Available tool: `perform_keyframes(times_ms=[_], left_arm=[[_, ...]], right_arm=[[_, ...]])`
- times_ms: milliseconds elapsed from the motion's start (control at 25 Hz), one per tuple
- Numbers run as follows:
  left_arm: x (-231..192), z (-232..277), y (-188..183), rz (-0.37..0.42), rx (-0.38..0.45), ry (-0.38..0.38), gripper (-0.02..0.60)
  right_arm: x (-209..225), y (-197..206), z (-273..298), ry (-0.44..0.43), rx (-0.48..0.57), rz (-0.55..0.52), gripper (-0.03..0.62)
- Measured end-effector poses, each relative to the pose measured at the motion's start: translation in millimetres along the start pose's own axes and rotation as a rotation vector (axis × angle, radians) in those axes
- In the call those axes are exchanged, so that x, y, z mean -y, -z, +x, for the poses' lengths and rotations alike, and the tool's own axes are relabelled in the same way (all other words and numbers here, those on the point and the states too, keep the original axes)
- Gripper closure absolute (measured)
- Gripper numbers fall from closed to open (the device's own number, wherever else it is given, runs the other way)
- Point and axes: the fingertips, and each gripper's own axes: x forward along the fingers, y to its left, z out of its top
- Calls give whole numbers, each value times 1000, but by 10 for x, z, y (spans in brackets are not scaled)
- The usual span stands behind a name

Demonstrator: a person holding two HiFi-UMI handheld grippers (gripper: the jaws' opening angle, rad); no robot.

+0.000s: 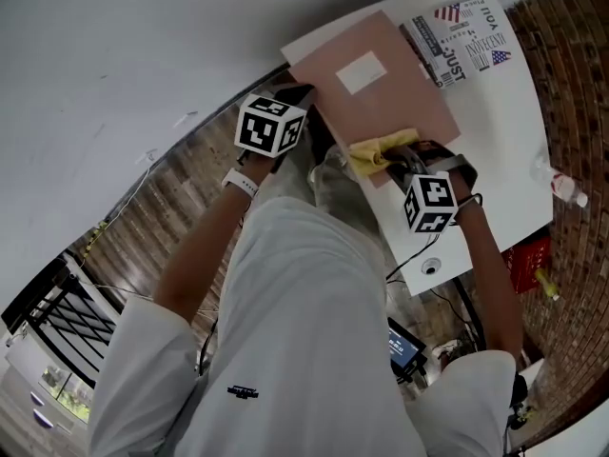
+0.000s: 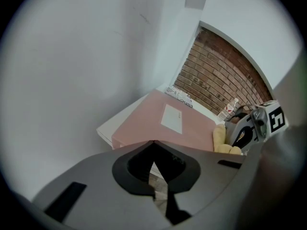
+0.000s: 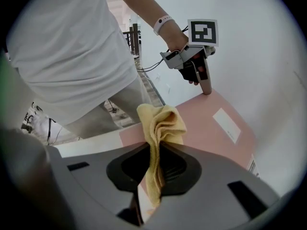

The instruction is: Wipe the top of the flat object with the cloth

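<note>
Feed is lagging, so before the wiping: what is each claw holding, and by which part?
Right claw pinches the yellow cloth at its bunched middle, folds beyond the tips, a tail behind. Left claw is shut on nothing.

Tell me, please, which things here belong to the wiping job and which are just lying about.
Job: yellow cloth, clamped in the right gripper; pink flat folder; left gripper, shut, at the folder's corner.
Lying about: printed leaflet; plastic bottle.
</note>
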Motion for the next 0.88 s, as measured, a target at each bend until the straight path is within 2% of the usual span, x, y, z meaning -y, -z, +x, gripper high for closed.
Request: perform_keyframes(times_ms=[400, 520, 600, 720, 880], left_arm=[[-12, -10, 2, 21, 6, -41, 566], [3, -1, 0, 71, -5, -56, 566], [6, 1, -6, 94, -10, -65, 566], [6, -18, 7, 126, -34, -81, 565], [163, -39, -11, 277, -108, -88, 566]], right_arm=[[-522, 270, -129, -98, -13, 95, 537], [-781, 404, -109, -156, -62, 112, 537], [-907, 443, -96, -145, -68, 128, 536], [-998, 368, -158, -106, 20, 285, 536], [-1009, 349, -238, -76, 145, 634, 537]])
